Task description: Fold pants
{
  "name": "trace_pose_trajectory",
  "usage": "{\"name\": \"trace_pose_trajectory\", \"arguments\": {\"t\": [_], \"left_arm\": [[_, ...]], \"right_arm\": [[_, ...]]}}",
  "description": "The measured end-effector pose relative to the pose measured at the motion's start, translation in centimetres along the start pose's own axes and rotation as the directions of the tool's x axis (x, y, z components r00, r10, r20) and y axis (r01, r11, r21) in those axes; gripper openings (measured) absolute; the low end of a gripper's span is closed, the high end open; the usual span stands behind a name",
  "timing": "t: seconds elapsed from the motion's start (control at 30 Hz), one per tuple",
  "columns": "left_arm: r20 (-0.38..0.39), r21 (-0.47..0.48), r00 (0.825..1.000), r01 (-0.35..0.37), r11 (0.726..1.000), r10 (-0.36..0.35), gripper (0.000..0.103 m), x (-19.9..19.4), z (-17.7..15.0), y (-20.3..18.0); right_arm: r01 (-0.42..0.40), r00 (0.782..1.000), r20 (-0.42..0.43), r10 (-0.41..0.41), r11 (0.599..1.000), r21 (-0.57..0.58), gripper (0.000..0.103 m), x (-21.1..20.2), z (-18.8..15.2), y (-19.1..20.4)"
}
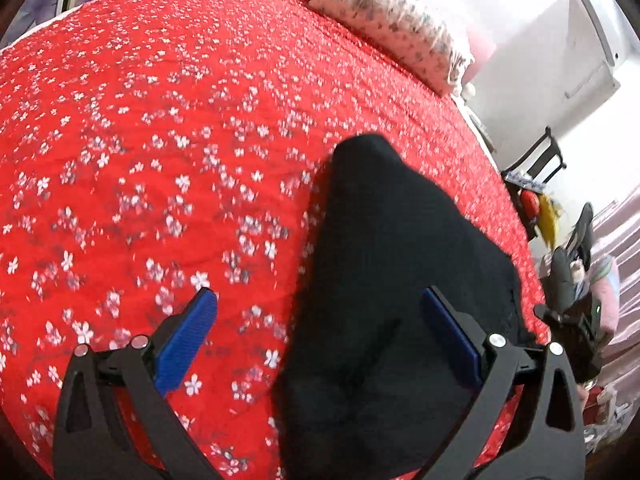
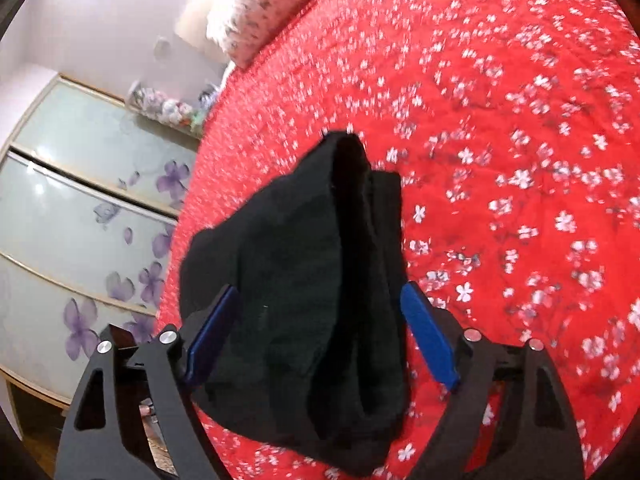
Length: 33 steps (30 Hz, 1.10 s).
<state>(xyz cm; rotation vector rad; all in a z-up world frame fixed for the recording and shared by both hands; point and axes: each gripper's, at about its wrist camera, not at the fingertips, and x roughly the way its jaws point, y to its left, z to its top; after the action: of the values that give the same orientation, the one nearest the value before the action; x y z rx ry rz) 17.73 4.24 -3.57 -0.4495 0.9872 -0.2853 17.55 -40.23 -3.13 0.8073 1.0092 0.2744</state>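
Red bedding printed with small white blossoms covers the bed (image 1: pixel 160 160) and fills most of both wrist views – it is quilted and lies fairly smooth. At its far end sits a pale pillow (image 1: pixel 384 24) with a tiny flower print and a frilled edge. Beyond the bed on one side stands a wardrobe (image 2: pixel 80 208) with frosted sliding doors painted with purple flowers, and a heap of small soft toys (image 2: pixel 168 108) lies along its top; on the other side there is a white appliance (image 1: pixel 560 60) against a bright wall, a dark chair (image 1: pixel 536 156) and some clutter near a pink curtain. The black pants (image 1: pixel 384 300) lie on the bed near its side edge, already gathered into a thick, narrow bundle with a deep crease running down the middle where layers meet. The cloth is matt and so dark that seams and details cannot be made out. Its long axis runs away from the cameras toward the pillow end, the bundle tapering to a rounded tip at the far end and spreading wider at the near end. The left tongs (image 1: pixel 320 336) stand wide – one blue pad (image 1: pixel 188 340) over bare bedding, the other at the pants' edge, gripping nothing. The right tongs (image 2: pixel 320 336) are also spread wide and straddle the near end of the pants (image 2: pixel 304 300), with a blue pad on each flank; whether the pads press the cloth I cannot tell.
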Motion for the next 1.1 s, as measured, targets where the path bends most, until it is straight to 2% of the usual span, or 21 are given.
{"name": "trace_pose_trajectory", "arguments": {"t": [0.1,0.2,0.4,0.53,0.63,0.73,0.83,0.97,1.0,1.1], "left_arm": [[-0.005,0.020,1.000,-0.003,1.000,0.003,0.101,0.0,-0.5,-0.3],[-0.002,0.029,1.000,-0.001,1.000,0.001,0.101,-0.1,-0.9,-0.3],[-0.012,0.039,1.000,-0.010,0.999,0.011,0.101,0.1,-1.2,-0.1],[-0.012,0.033,1.000,-0.005,0.999,0.005,0.101,0.0,-1.2,0.1],[-0.012,0.032,1.000,-0.003,0.999,0.003,0.101,0.0,-1.2,0.1],[-0.012,0.030,1.000,0.000,1.000,0.000,0.101,0.0,-1.2,0.1],[-0.011,0.026,1.000,0.001,1.000,-0.001,0.101,-0.1,-1.2,0.2],[-0.009,0.025,1.000,-0.001,1.000,0.001,0.101,-0.2,-1.2,0.2],[-0.009,0.028,1.000,-0.001,1.000,0.001,0.101,-0.3,-1.2,0.1],[-0.010,0.033,1.000,0.003,0.999,-0.003,0.101,-0.3,-1.2,0.2]], "right_arm": [[0.052,0.998,-0.024,-0.053,0.999,-0.012,0.085,1.0,-0.3,0.1],[0.053,0.998,-0.035,-0.053,0.998,-0.020,0.085,1.3,-0.3,0.2],[-0.068,0.995,-0.072,0.066,0.998,-0.015,0.086,1.5,-0.5,1.0],[-0.049,0.996,-0.078,0.050,0.999,0.025,0.085,2.0,-0.5,0.1],[-0.051,0.996,-0.074,0.050,0.999,-0.002,0.085,2.2,-0.5,0.7],[-0.117,0.992,-0.053,0.116,0.993,-0.012,0.085,1.3,-0.5,1.7],[-0.182,0.983,-0.034,0.180,0.981,-0.071,0.085,0.1,-0.7,3.3],[-0.082,0.995,-0.053,0.080,0.996,-0.035,0.084,1.3,-0.5,2.4],[-0.054,0.996,-0.066,0.053,0.998,-0.014,0.080,1.7,-0.5,1.8],[-0.055,0.996,-0.069,0.059,0.997,0.048,0.071,2.4,-0.5,0.1]]}}
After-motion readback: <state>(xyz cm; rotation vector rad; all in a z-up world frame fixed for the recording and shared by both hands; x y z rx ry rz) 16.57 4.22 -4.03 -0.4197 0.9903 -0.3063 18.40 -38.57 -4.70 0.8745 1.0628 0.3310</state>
